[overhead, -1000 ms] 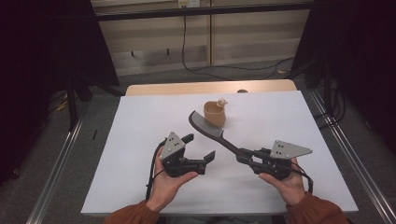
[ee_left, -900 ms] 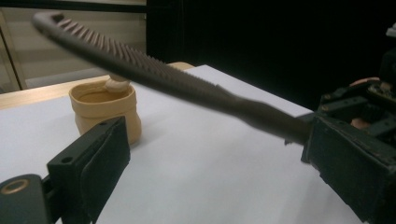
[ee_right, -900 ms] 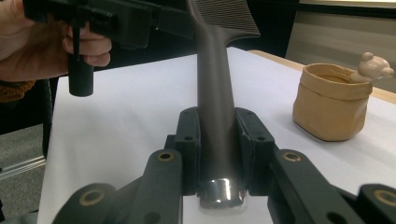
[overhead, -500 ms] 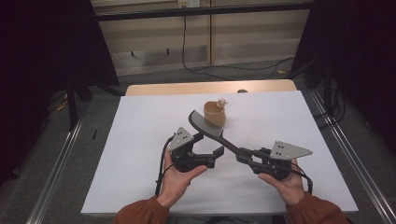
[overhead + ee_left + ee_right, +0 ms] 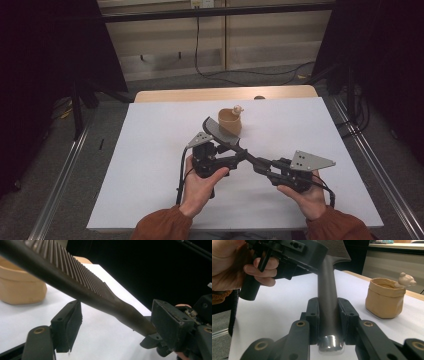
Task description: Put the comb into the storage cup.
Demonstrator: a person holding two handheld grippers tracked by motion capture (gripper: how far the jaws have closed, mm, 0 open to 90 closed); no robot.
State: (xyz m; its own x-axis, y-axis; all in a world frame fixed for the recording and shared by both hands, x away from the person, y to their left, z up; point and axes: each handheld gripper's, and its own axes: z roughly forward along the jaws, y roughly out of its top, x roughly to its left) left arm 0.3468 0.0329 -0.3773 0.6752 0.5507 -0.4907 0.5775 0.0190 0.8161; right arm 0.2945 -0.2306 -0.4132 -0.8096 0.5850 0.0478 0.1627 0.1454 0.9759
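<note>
**A:** What's the right gripper (image 5: 329, 322) doing with that comb (image 5: 223, 135)?

**B:** Its claw is pinching the comb's handle near the butt end, one pad on each side. In the right gripper view the handle rises straight up between the pads. That grip leaves the toothed head free, held out over the middle of the desk (image 5: 150, 150).

**A:** And the left gripper (image 5: 112, 322)?

**B:** Its claw is spread. In the left gripper view the comb crosses between the jaws, where the handle widens into the teeth, with one pad just below it and the other off to the side. I'd judge it's placed to take the comb partway along, a handover from one hand to the other.

**A:** So the comb is off the surface?

**B:** Yes, it slants from the right gripper up toward the far edge, and its head ends just beside the tan pot (image 5: 230, 121) with the little bear figure (image 5: 406, 279) on its rim. I can't tell whether they touch.

**A:** Is there room to work?

**B:** Plenty. The left half and the near edge are bare, and so is the far right corner. The pot is the one thing to mind: swinging the comb's head farther could nudge it, so any pull is best made toward the near edge
</note>
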